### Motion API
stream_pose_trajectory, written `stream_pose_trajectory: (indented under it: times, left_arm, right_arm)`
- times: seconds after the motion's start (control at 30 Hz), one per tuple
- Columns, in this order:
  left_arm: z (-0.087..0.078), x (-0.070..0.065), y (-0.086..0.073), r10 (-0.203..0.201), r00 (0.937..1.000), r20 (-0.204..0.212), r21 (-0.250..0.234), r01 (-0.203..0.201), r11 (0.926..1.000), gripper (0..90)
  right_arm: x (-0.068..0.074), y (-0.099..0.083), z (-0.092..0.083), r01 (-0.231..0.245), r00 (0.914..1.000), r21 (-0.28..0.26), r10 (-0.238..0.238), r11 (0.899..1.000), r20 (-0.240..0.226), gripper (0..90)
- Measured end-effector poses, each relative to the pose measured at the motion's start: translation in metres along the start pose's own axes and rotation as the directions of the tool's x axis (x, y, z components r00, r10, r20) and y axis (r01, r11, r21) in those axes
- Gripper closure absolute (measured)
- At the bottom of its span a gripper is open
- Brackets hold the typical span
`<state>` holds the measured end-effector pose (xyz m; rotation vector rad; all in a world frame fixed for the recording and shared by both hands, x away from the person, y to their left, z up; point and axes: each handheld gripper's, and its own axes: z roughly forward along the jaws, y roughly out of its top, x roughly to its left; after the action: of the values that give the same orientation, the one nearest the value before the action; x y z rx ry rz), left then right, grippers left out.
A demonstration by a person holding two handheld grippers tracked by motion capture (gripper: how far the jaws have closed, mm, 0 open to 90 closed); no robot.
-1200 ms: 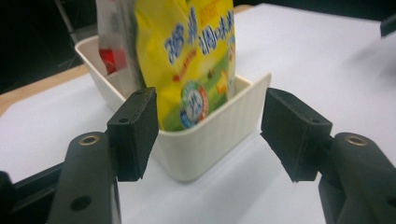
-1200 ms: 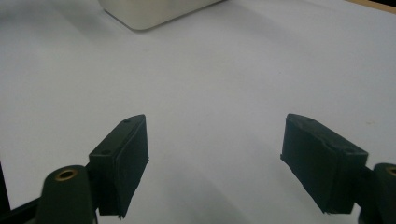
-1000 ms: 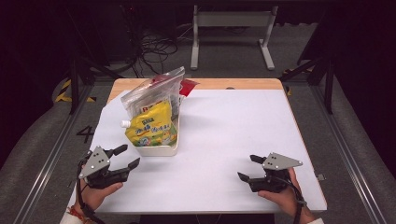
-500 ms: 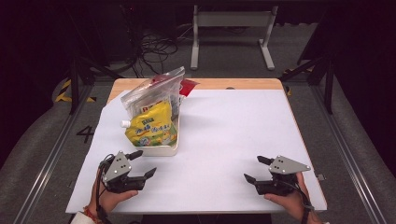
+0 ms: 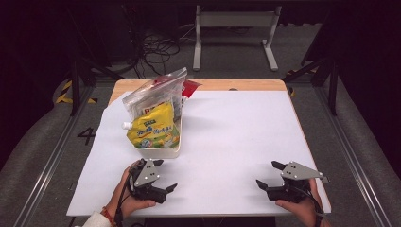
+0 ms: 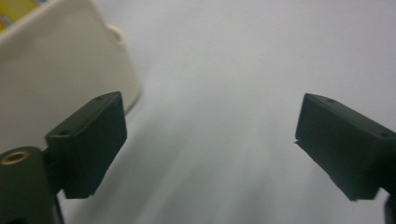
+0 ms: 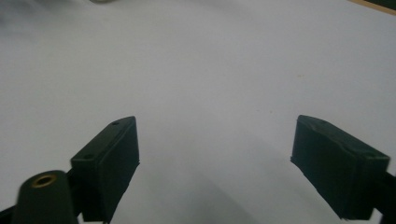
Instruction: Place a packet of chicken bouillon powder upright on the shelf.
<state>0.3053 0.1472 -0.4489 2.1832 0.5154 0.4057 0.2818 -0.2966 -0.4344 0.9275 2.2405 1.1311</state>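
One white table, wooden far edge; dark room, cables on floor.

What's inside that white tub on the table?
The white tub holds a yellow spouted pouch standing at the front, with a clear plastic bag leaning behind it. A red packet peeks out behind. The pouch covers the tub's bottom, so anything lower is hidden.

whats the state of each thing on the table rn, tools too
left tool: open, nothing between its jaws, which have just been opening
right tool: open, empty, jaws just opened further
white bin: upright, packed with pouches
yellow pouch: standing in the bin, cap on
clear bag: leaning behind the yellow pouch
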Motion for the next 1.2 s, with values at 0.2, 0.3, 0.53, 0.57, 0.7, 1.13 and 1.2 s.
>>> stream_pose_trajectory:
  times: [0.2,0.3,0.53,0.57,0.7,1.13,1.2]
  left_arm:
    - [0.004,-0.003,0.0,-0.001,0.999,0.044,-0.029,0.003,0.9996,5.1]
    - [0.002,-0.003,0.002,-0.019,0.9984,0.053,-0.053,0.021,0.9984,5.1]
    - [0.001,-0.001,-0.003,-0.025,0.999,0.038,-0.052,0.027,0.9983,6.0]
    - [-0.001,0.0,-0.003,-0.036,0.9989,0.03,-0.058,0.038,0.9976,6.1]
    - [-0.003,0.007,-0.007,-0.049,0.9988,0.004,-0.06,0.05,0.9969,5.4]
    - [0.001,0.009,-0.007,-0.051,0.9987,-0.005,-0.027,0.051,0.9984,5.8]
    - [0.001,0.008,-0.007,-0.04,0.9991,-0.011,-0.024,0.04,0.9989,5.9]
  right_arm:
    - [0.0,-0.001,0.001,0.007,0.9998,-0.006,-0.007,1.0,0.016,9.5]
    - [0.001,-0.002,0.002,0.017,0.9997,0.008,-0.017,1.0,0.019,9.0]
    - [0.001,0.0,0.004,0.007,0.9975,0.008,-0.007,1.0,0.07,9.6]
    - [0.001,0.0,0.004,0.003,0.9978,0.01,-0.004,1.0,0.066,9.0]
    - [0.003,0.002,0.006,0.005,0.9974,0.021,-0.007,1.0,0.072,8.1]
    - [0.0,-0.002,0.008,-0.004,0.995,0.037,0.0,0.999,0.1,10.0]
    - [0.0,-0.002,0.008,-0.006,0.9953,0.034,0.003,0.999,0.097,10.6]
